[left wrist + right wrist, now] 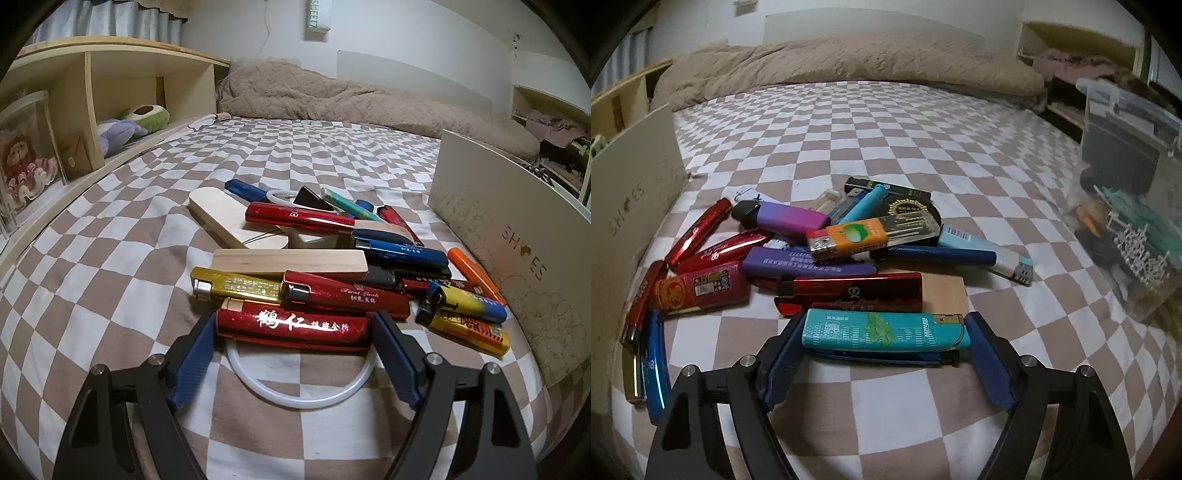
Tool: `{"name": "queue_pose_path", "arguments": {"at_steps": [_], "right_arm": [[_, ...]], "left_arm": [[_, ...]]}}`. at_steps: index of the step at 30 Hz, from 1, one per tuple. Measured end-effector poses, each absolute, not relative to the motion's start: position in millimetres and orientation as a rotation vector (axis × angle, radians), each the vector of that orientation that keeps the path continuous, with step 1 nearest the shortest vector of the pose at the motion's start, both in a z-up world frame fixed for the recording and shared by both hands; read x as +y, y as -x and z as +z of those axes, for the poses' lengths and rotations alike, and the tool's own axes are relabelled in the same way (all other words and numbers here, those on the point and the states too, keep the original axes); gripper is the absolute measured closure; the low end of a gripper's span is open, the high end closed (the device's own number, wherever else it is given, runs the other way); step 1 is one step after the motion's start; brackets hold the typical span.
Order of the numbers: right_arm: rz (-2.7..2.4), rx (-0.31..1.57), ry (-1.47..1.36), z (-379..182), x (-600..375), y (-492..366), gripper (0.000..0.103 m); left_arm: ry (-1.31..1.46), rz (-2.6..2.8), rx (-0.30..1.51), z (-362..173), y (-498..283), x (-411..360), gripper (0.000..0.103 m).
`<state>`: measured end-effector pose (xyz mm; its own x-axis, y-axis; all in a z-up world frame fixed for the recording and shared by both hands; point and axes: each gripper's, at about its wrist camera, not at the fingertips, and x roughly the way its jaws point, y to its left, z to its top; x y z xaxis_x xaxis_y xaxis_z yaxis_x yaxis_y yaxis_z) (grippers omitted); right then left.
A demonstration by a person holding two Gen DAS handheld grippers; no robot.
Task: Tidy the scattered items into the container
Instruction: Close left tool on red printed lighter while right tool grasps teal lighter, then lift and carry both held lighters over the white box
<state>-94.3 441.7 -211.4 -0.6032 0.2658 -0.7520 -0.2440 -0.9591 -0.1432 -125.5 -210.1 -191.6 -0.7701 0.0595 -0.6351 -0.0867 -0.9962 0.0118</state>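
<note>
A: Left wrist view — fingers?
B: The left gripper point(295, 326) is clamped endwise on a red lighter point(293, 326), lying on the checked bedsheet point(110, 258) over a white ring point(299, 373). Two white rings and three wooden pieces are counted; the pile sits beside the shoebox lid point(517, 251) at the bed's right side.
A: Right wrist view?
B: The right gripper point(886, 332) is closed on the ends of a teal lighter point(882, 328). One clear container point(1134, 221) is seen at the right edge.
</note>
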Motion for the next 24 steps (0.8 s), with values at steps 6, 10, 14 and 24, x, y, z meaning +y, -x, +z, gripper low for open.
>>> {"name": "queue_pose_path", "arguments": {"at_steps": [6, 10, 14, 24], "right_arm": [[2.593, -0.13, 1.189, -212.1, 422.8, 87.6, 0.019], [2.585, -0.184, 1.203, -211.5, 415.1, 89.4, 0.019], [2.593, -0.144, 1.228, -208.5, 415.1, 88.0, 0.019], [2.604, -0.12, 1.197, -191.4, 411.4, 82.8, 0.019]], "left_arm": [[1.033, 2.885, 0.065, -191.5, 125.7, -209.3, 0.02], [1.048, 2.864, 0.037, -190.5, 126.7, -212.5, 0.02], [1.05, 2.837, -0.008, -187.4, 126.2, -216.7, 0.02], [1.073, 2.83, 0.008, -179.6, 121.4, -213.2, 0.02]]}}
